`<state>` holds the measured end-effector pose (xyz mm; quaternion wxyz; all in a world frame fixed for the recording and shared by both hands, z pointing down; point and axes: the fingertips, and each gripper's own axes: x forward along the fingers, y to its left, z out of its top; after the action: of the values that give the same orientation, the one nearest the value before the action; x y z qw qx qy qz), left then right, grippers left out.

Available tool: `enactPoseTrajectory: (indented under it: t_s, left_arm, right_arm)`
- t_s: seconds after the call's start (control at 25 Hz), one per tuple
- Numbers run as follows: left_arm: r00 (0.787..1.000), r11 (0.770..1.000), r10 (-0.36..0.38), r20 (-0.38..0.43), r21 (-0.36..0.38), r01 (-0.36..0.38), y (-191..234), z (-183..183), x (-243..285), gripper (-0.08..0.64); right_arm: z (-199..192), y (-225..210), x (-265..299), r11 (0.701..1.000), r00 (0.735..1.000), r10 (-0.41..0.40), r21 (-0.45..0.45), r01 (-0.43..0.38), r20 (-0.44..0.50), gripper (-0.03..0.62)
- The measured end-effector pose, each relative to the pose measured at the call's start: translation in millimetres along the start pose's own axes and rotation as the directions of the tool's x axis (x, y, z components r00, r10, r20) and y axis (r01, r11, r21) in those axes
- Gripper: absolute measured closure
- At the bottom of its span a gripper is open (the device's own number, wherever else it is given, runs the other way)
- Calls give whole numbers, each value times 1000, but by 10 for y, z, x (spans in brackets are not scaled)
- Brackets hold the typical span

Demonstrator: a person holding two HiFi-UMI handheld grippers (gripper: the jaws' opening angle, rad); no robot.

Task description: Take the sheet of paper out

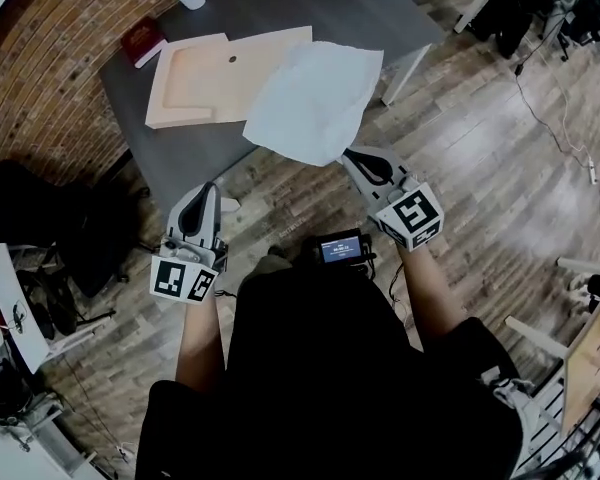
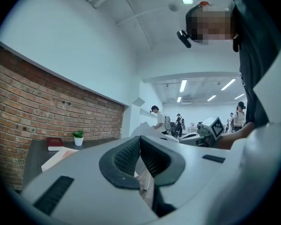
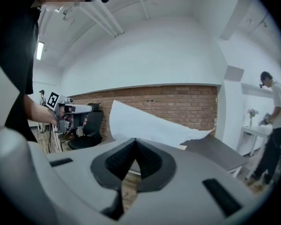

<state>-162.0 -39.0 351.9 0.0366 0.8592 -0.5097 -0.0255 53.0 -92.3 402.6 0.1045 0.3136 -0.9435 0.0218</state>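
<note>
Nearest the head camera, a dark-clad torso point(image 1: 320, 368) was seen, with a small lit screen point(image 1: 341, 249) at its front. Just beyond these, both claws were held out over the wooden floor point(image 1: 480, 158).

The right claw point(image 1: 352, 156) point(image 3: 134, 142) was clenched on the near edge of the sheet of paper point(image 1: 315, 103) point(image 3: 145, 123). The sheet spread out ahead of and above that claw's tips, and sagged a little. It hung in the air, partly over the near edge of the table point(image 1: 360, 8). The left claw point(image 1: 208, 190) point(image 2: 139, 139) was clenched on nothing, well apart from the sheet. A tan folder point(image 1: 195, 78) lay open on the table beyond the left claw and to the left of the sheet. No part of the sheet appeared to be caught in it.

The removal was judged to be nearly done.

- **Grip:** The pinch on that single edge would need to be held firm, since a thin sheet gripped at one point could slip or crease.
- **Movement:** The sheet would best be carried smoothly and kept fairly flat, so that it was not folded by the air.
- **Support:** The far, free edge could be steadied by the left claw if it flopped.
- **Setting down:** A place clear of the folder was thought best.
</note>
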Motion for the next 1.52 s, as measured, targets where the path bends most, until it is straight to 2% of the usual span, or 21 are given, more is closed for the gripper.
enactPoseTrajectory:
  t_s: [0.24, 0.52, 0.84, 1.04, 1.16, 1.36, 1.52]
  left_arm:
    - [999, 1000, -23, -25, -17, 23, -155, -125, -320, 563]
    - [999, 997, -45, 10, -61, 46, -243, -168, -880, 563]
    - [1000, 994, 3, 23, -113, 0, -228, -276, -1812, 565]
    - [995, 988, 90, 35, -131, -84, -188, -373, -2457, 565]
    - [985, 977, 174, 18, -131, -170, -117, -511, -2826, 565]
    - [943, 934, 331, -12, -137, -330, -1, -741, -3247, 563]
    - [909, 902, 416, -13, -120, -414, -12, -722, -3361, 563]
  right_arm:
    - [-77, 285, -263, 999, 999, -40, 17, 41, -21, 591]
    - [-60, 899, -328, 999, 997, -31, -14, 30, -66, 591]
    - [-123, 1818, -398, 1000, 993, 14, -13, -15, -115, 591]
    - [-206, 2342, -454, 999, 991, 22, -24, -25, -132, 591]
    - [-280, 2600, -475, 999, 989, 22, -24, -25, -144, 591]
    - [-337, 2755, -563, 1000, 990, -2, -20, -1, -141, 591]
    - [-318, 2736, -568, 999, 992, 16, -35, -20, -125, 591]
